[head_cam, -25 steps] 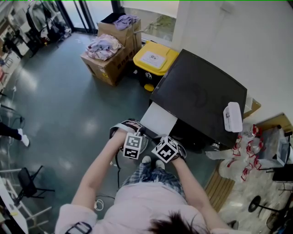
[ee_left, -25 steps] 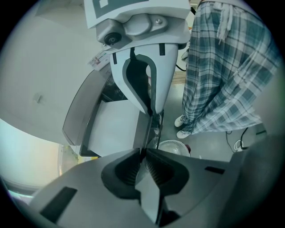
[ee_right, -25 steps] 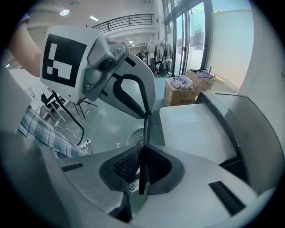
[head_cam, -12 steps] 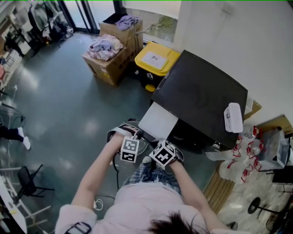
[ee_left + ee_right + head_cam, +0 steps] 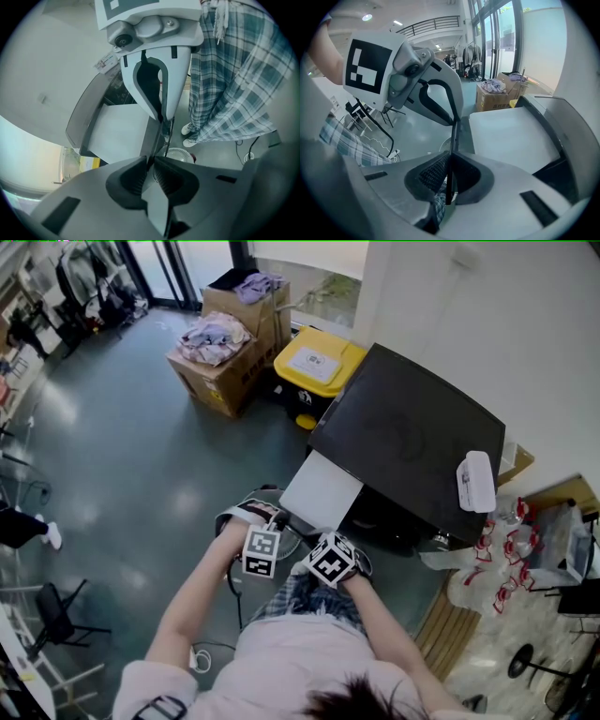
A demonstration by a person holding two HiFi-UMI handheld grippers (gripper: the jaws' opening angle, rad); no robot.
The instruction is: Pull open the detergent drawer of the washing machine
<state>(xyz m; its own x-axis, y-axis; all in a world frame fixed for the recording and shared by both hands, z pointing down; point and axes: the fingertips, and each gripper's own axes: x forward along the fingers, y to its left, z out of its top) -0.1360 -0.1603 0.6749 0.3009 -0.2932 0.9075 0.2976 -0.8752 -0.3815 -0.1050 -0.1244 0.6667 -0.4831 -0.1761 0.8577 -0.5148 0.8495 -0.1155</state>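
The washing machine (image 5: 412,442) has a black top. Its flat white drawer (image 5: 323,488) sticks out from the front toward me. My left gripper (image 5: 279,521) and right gripper (image 5: 317,536) sit side by side at the drawer's near edge. In the left gripper view the left gripper (image 5: 151,161) is shut on the thin edge of the drawer (image 5: 119,133). The right gripper view shows the right gripper (image 5: 451,159) clamped on the same thin edge, with the drawer (image 5: 506,133) stretching away to the right. Both point steeply down.
A yellow-lidded bin (image 5: 319,357) and cardboard boxes of clothes (image 5: 220,348) stand left of the machine. A white object (image 5: 476,479) lies on its top, and plastic bags (image 5: 506,540) lie to its right. My plaid-trousered legs (image 5: 234,70) are close behind the grippers. A round white object (image 5: 179,154) is on the floor.
Both grippers have slid a little toward me, still side by side on the drawer's edge, and the drawer has come out slightly with them.
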